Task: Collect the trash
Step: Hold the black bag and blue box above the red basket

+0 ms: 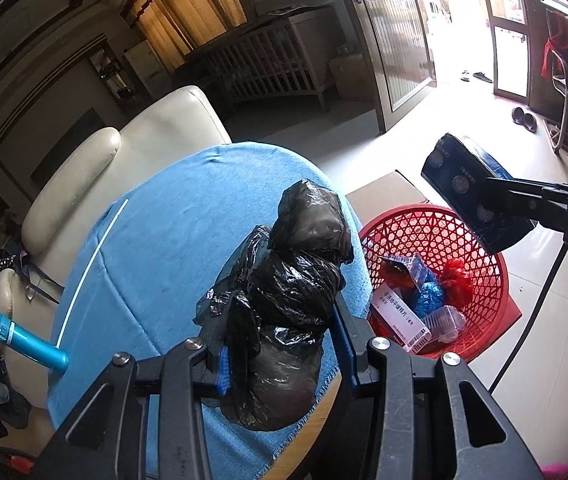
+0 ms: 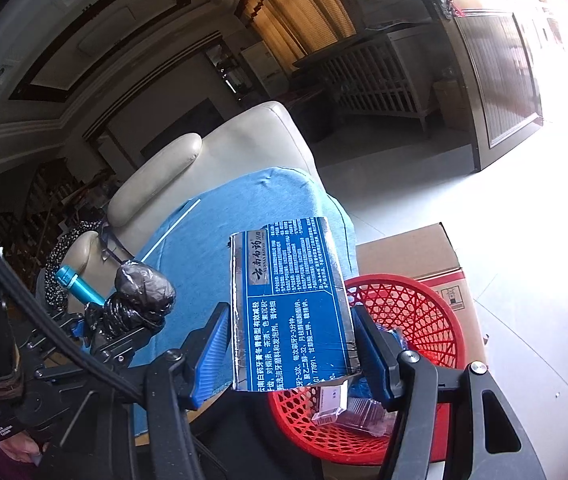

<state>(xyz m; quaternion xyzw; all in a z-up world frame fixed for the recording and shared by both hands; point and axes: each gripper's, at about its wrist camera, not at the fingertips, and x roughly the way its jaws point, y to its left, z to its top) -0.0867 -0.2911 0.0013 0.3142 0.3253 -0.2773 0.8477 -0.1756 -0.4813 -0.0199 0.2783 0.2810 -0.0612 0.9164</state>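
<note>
basket (image 1: 484,240): holds packets, beside table (image 1: 163,240) | left gripper (image 1: 279,344): clamps black bag (image 1: 284,300) over table | right gripper (image 2: 292,344): clamps blue box (image 2: 296,304) above basket | carton (image 2: 424,252) clearest in right view

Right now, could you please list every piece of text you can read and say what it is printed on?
Blue box in the right gripper: "云南白药"; its fine print is too small.
White box in the red basket: characters blurred, barcode unreadable.
Cardboard box: symbols too small.
</note>
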